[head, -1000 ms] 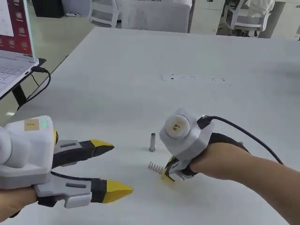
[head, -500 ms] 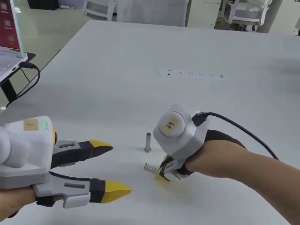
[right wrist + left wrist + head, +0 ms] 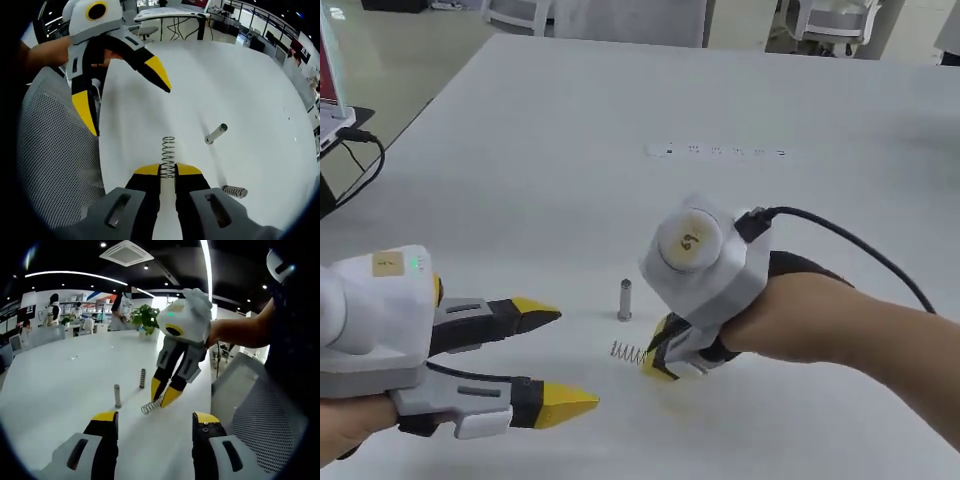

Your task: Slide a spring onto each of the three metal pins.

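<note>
The right tongs [image 3: 658, 362] are clamping 1 level spring [image 3: 627, 352]; the bare pin [image 3: 625, 299] is standing upright beside its free end, off-axis. The left tongs [image 3: 570, 358] are gaping, empty.

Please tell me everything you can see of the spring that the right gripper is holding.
The spring is a thin, open-wound coil of bare, silvery wire, straight and not squeezed. The right gripper is shut on one end of it, between its yellow tips; the rest sticks out free beyond them. It lies nearly level, close to the white table; I cannot tell whether it rests on it. An upright bare pin stands near, apart from it.
</note>
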Available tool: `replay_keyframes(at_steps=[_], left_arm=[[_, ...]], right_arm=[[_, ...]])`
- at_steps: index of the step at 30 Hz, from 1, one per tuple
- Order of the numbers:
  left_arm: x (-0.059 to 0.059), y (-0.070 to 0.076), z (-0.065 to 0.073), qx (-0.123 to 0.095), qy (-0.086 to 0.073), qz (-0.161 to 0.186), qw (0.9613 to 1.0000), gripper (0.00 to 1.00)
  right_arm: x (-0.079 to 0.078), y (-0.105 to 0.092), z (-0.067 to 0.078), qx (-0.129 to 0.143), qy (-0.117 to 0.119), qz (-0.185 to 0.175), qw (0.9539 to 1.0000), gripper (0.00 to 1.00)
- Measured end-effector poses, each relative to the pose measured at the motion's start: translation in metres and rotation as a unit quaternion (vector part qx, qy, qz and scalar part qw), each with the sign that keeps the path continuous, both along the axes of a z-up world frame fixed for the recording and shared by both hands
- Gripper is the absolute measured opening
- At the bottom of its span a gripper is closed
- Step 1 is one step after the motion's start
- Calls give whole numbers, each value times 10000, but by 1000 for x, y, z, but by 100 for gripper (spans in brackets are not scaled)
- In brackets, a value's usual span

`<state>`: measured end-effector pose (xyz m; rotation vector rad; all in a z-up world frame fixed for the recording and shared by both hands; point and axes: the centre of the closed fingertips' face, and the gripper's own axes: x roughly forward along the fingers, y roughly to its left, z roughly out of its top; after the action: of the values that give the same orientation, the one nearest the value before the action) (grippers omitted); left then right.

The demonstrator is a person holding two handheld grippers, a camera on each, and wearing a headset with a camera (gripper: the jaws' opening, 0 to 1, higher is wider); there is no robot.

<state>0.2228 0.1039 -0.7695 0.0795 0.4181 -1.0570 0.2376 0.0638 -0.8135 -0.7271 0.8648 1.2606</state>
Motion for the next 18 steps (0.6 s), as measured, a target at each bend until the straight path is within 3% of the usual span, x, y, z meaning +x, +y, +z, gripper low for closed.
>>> replay_keyframes(at_steps=[5, 10, 18], left_arm=[[-5, -7, 3, 0, -23, -172, 9999, 47], [-13, -16, 9, -37, -55, -414, 9991, 35], [-23, -25, 16, -83, -136, -728, 9972, 17]], right_arm=[[-15, 6, 22, 103, -123, 560, 9983, 8], [-31, 9, 34, 82, -186, 1187, 9927, 8], [-39, 9, 41, 48, -280, 1506, 9882, 8]])
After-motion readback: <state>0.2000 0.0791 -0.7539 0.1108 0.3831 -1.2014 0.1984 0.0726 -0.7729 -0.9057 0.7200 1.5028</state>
